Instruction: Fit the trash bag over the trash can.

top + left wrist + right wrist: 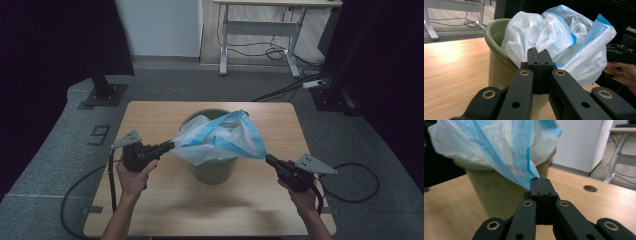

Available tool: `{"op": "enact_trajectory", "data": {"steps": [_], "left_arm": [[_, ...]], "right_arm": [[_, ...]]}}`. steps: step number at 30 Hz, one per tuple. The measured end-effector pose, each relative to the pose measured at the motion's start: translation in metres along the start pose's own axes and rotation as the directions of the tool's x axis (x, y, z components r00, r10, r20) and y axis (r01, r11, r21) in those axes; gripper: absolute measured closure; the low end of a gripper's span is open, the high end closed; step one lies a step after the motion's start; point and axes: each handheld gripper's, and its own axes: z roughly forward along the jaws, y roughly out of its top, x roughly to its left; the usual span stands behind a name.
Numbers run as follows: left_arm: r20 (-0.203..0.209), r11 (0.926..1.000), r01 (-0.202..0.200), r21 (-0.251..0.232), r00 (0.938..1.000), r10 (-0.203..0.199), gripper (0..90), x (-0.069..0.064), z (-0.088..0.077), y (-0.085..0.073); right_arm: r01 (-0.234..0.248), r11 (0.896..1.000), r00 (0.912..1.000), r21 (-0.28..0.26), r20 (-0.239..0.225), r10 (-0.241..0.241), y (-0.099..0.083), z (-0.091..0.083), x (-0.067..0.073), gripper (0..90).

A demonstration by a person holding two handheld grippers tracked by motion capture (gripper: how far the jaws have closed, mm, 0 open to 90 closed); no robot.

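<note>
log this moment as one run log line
left gripper: shut on bag | right gripper: shut on bag | white-and-blue plastic bag: stretched over green bin

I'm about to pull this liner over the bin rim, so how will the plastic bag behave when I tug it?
The bag looks thin and floppy: it crumples and sags between the left gripper and right gripper. It probably stretches or tears if pulled hard, since both pinch small bits of film. The bin seems light, so it may tip or slide.

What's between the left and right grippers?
High view: the white-and-blue bag stretched from left gripper to right gripper, over the green bin.
</note>
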Motion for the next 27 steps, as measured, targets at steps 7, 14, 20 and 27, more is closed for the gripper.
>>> {"op": "enact_trajectory", "data": {"steps": [7, 14, 20, 27], "left_arm": [[0.020, 1.0000, -0.005, -0.001, 0.9998, 0.005, 89.7, 0.000, -0.006, -0.009], [0.018, 0.9992, 0.040, 0.000, 0.9990, -0.040, 89.8, 0.010, -0.008, -0.023], [0.002, 0.9968, 0.079, 0.011, 0.9968, -0.079, 89.8, 0.024, -0.004, -0.032], [-0.018, 0.9938, 0.111, 0.011, 0.9937, -0.111, 89.8, 0.035, 0.001, -0.034]], "right_arm": [[-0.023, 0.999, 0.9992, 0.027, -0.033, 0.024, -0.016, -0.001, 0.003, 88.6], [-0.018, 0.999, 0.9981, 0.046, -0.057, 0.021, -0.031, -0.001, 0.004, 88.6], [-0.006, 0.998, 0.9992, 0.070, -0.039, 0.009, -0.037, 0.006, 0.003, 88.6], [0.004, 0.996, 0.9998, 0.094, -0.020, -0.002, -0.040, 0.020, 0.000, 88.6]]}}
